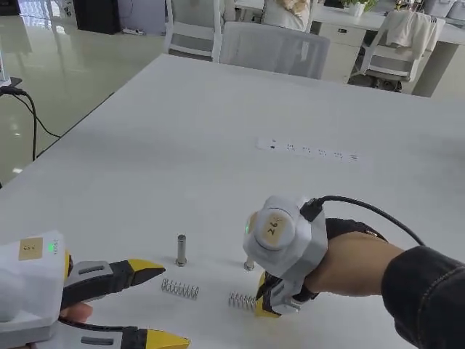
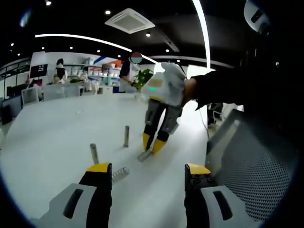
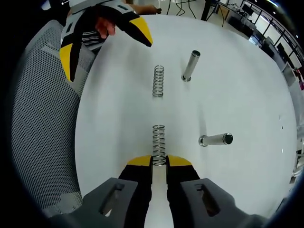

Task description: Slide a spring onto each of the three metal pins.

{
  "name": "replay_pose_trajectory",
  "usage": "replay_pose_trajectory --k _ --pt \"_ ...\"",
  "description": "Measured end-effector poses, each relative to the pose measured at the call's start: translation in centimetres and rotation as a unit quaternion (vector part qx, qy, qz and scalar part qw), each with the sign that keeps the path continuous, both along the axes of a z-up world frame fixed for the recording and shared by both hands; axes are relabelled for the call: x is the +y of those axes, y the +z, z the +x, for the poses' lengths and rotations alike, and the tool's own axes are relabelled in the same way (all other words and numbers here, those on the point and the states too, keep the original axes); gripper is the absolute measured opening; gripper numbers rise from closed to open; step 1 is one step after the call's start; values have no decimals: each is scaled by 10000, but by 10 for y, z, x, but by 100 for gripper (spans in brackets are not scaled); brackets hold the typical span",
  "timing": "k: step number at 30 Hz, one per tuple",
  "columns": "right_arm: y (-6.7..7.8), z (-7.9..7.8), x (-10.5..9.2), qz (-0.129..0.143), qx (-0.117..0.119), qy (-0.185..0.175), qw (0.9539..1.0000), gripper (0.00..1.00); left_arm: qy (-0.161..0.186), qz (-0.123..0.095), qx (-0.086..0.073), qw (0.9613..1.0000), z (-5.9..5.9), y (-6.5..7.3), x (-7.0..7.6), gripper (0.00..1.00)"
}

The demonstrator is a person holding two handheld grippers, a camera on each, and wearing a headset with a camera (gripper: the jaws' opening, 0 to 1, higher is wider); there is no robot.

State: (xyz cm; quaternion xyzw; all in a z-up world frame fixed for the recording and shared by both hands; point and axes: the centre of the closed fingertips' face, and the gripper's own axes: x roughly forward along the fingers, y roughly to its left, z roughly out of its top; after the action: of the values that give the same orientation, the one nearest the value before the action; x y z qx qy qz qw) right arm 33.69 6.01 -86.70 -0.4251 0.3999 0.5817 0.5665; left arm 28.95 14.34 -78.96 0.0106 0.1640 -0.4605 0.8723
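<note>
Right gripper view: my right gripper (image 3: 159, 161) is clamped on one end of a small coiled steel spring (image 3: 158, 137). The rest of the coil sticks straight out past the yellow tips, low along the white tabletop (image 3: 118, 109) (I can't tell whether it rests on it).
Nearest pin: a short grey metal cylinder pin (image 3: 216, 139) stands just to the right of the held spring, apart from it.
Second spring: a loose steel spring (image 3: 158, 80) lies flat on the table further ahead, roughly in line with the held one and not touching it.
Far pin: a second grey metal pin (image 3: 190, 65) stands upright just beside the loose spring, its shaft bare.
Left gripper: my left gripper (image 2: 148, 170) is released, its black jaws with yellow tips spread wide. In its own view the loose spring lies just by its left-hand tip, and both pins stand beyond.
Head view: the two grippers face each other over the near part of the table, the left one low at the left. The right one is held in a hand with a dark sleeve (image 1: 429, 283), and a black cable (image 1: 363, 209) runs from it.
Further out: a flush white socket strip (image 1: 309, 151) sits mid-table, well apart from the work. A grey-backed office chair (image 1: 272, 47) stands at the far edge.
</note>
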Motion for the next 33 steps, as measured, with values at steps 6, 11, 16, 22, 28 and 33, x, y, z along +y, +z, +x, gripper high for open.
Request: replay_pose_trajectory --k 6,11,16,22,28,33 --pt "11 -5 2 68 11 44 10000 8 -91 20 13 10000 0 -1 -4 56" --pt "25 -13 10 229 125 68 9996 8 -167 50 6 9998 0 -1 -7 54" --pt "37 -21 17 312 142 188 9992 8 -214 64 -6 9997 1 0 -9 51" --pt "46 -28 23 330 101 336 9988 8 -325 98 -66 9994 2 3 -14 46" --pt "54 -34 27 347 62 489 9982 8 -466 144 -159 9987 1 6 -20 41" --pt "60 -39 30 357 31 595 9976 8 -582 183 -208 9979 0 8 -25 37"
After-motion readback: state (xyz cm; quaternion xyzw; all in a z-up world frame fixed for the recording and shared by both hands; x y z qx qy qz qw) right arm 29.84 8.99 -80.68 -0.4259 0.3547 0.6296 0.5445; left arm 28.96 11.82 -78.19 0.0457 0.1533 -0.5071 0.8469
